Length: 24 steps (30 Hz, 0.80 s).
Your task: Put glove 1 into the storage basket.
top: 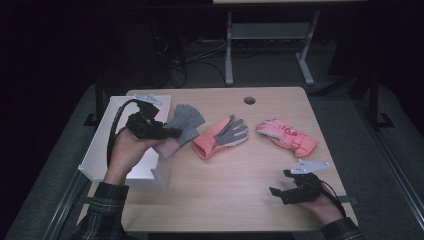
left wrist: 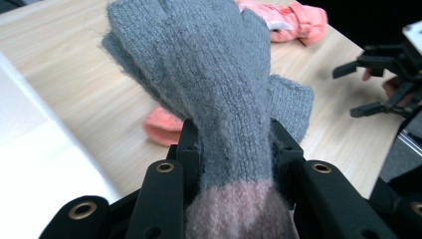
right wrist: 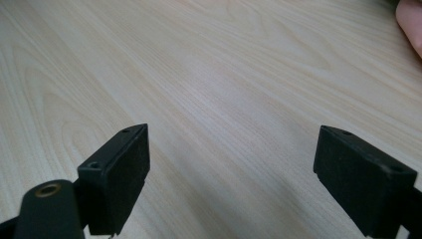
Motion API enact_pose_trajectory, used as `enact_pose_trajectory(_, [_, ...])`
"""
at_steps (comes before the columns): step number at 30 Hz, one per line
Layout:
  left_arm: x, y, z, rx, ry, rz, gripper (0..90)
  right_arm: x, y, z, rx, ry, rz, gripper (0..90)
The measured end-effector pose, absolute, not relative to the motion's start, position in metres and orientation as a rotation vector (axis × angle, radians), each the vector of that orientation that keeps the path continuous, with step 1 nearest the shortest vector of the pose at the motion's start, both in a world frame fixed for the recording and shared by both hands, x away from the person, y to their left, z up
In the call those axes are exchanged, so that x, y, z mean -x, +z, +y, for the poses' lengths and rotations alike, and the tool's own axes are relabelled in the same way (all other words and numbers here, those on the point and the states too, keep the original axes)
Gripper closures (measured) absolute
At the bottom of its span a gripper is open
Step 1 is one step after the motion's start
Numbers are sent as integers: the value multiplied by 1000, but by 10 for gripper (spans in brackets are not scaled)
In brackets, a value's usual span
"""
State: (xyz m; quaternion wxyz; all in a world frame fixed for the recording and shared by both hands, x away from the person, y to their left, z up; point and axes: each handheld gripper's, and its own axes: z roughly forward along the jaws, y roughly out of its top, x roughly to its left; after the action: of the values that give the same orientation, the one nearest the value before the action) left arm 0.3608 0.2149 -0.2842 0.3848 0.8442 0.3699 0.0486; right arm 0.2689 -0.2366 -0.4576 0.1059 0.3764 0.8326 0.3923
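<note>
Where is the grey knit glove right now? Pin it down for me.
In the high view the grey knit glove is at the table's left, clamped in the left gripper beside the white box, with the coral glove just to its right.

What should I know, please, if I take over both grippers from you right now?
Left gripper: jaws shut on the grey knit glove, gripped near its pink cuff and held up beside the white box at the table's left edge.
Right gripper: jaws open, nothing between them, low over bare table at the near right.
On the table: the coral glove with the grey palm in the middle, the pink padded glove to its right.
Done: grey glove picked up. I cannot tell whether anything lies in the box.
Left, probably: drop the grey glove into the box, then the other two.
</note>
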Motion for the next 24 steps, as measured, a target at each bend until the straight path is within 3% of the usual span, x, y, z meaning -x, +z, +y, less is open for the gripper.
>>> enact_pose_trajectory(13, [-372, -282, 262, -2076, 223, 1095, 661, -269, -458, -237, -1114, 1155, 2451, 144])
enact_pose_trajectory(24, [-388, -313, 301, -2041, 302, 1277, 660, -269, -458, -237, -1114, 1153, 2451, 143])
